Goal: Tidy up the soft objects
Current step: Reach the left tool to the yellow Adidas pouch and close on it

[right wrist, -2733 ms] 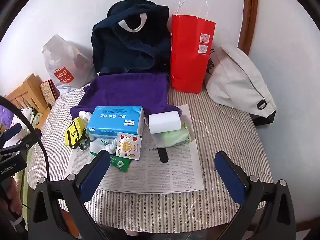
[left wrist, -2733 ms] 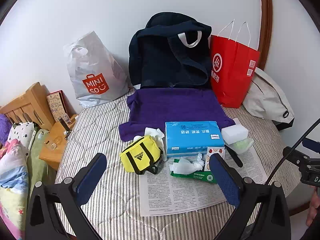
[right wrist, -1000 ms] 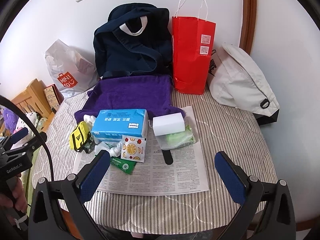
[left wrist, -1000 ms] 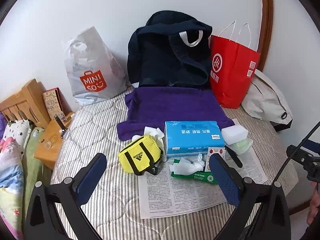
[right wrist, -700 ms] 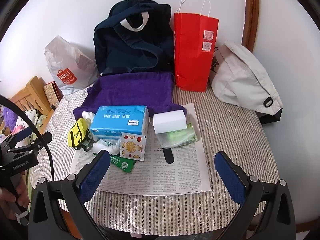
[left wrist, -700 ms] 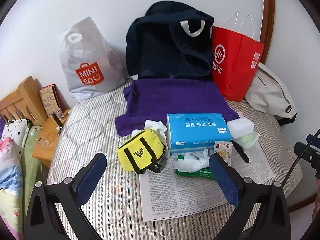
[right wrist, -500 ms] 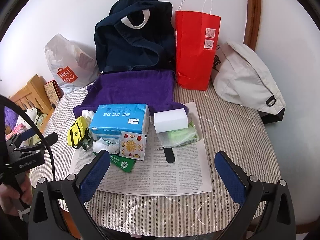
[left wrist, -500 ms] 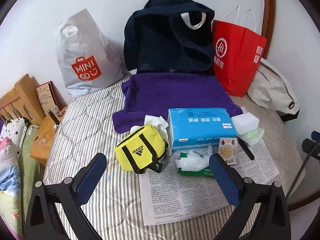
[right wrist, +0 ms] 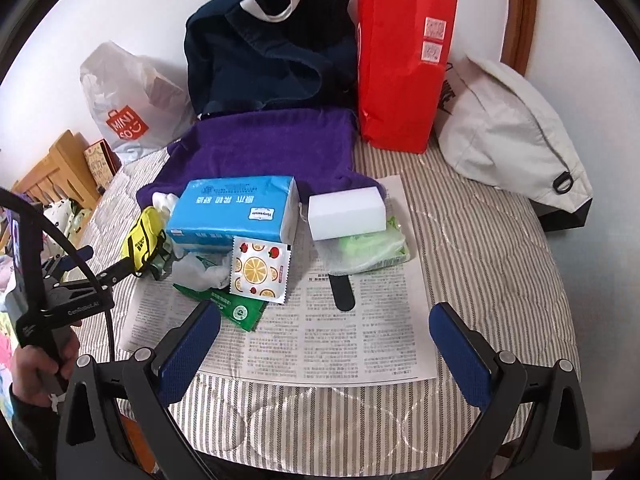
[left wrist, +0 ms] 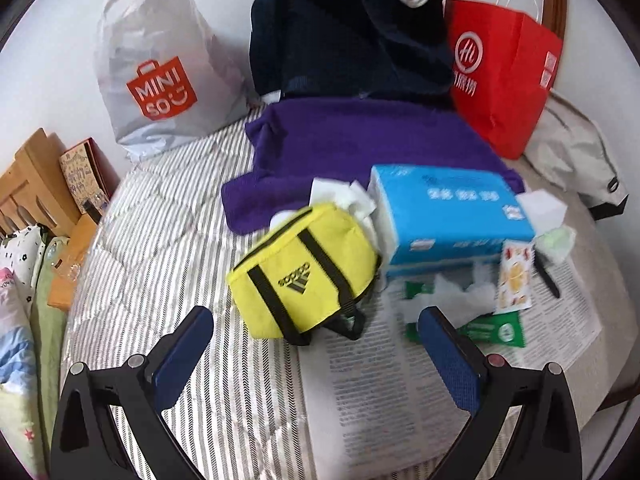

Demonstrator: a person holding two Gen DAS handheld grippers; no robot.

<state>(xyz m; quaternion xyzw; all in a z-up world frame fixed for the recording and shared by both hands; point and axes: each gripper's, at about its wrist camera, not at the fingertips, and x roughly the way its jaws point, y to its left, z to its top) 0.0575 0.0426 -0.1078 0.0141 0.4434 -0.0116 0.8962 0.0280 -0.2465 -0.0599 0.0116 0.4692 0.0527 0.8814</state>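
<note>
A small yellow pouch (left wrist: 308, 268) with black straps lies on the striped cover, just ahead of my open left gripper (left wrist: 316, 344). Beside it sit a blue tissue pack (left wrist: 448, 208), crumpled white tissue (left wrist: 460, 292) and a purple towel (left wrist: 360, 144). In the right wrist view the yellow pouch (right wrist: 142, 238) is at the left with the left gripper (right wrist: 104, 266) close by it. The blue tissue pack (right wrist: 236, 206), a white sponge block (right wrist: 346, 212) and a bag of green material (right wrist: 368, 250) lie beyond my open right gripper (right wrist: 324, 344), which holds nothing.
A newspaper sheet (right wrist: 320, 328) covers the near table. A dark blue bag (right wrist: 268, 40), red paper bag (right wrist: 404, 64), white plastic bag (right wrist: 128, 108) and grey bag (right wrist: 512, 132) line the wall. A fruit-print sachet (right wrist: 258, 270), green packet (right wrist: 236, 310) and black stick (right wrist: 342, 288) lie mid-table.
My left gripper has moved forward and down toward the yellow pouch, which now looms larger. The right gripper has drifted slightly closer to the table.
</note>
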